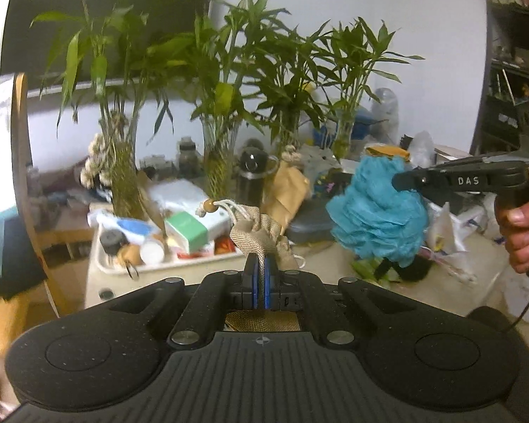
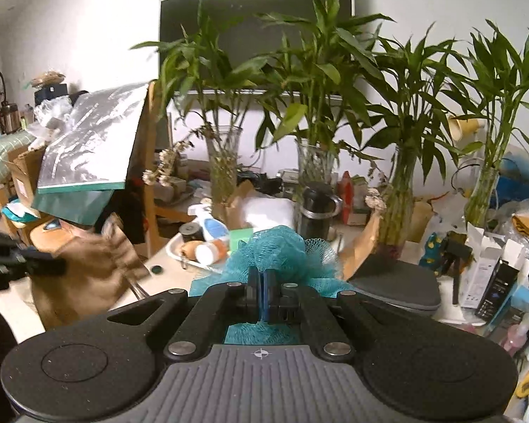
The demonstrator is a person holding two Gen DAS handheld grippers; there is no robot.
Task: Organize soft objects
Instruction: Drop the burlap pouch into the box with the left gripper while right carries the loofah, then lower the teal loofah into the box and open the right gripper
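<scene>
Left gripper [image 1: 261,264] pinching beige drawstring pouch [image 1: 261,236]

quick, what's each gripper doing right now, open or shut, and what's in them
Left gripper: shut on the beige drawstring pouch.
Right gripper: shut on the teal mesh bath pouf.

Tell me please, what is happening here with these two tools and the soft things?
A person holds a two-finger tool in each hand above a cluttered table. The left gripper is shut on a beige woven drawstring pouch with a wooden bead on its cord. The right gripper is shut on a teal mesh bath sponge. Both soft things are lifted off the table, in front of tall green bamboo plants in glass vases. Neither has been put down anywhere yet.
</scene>
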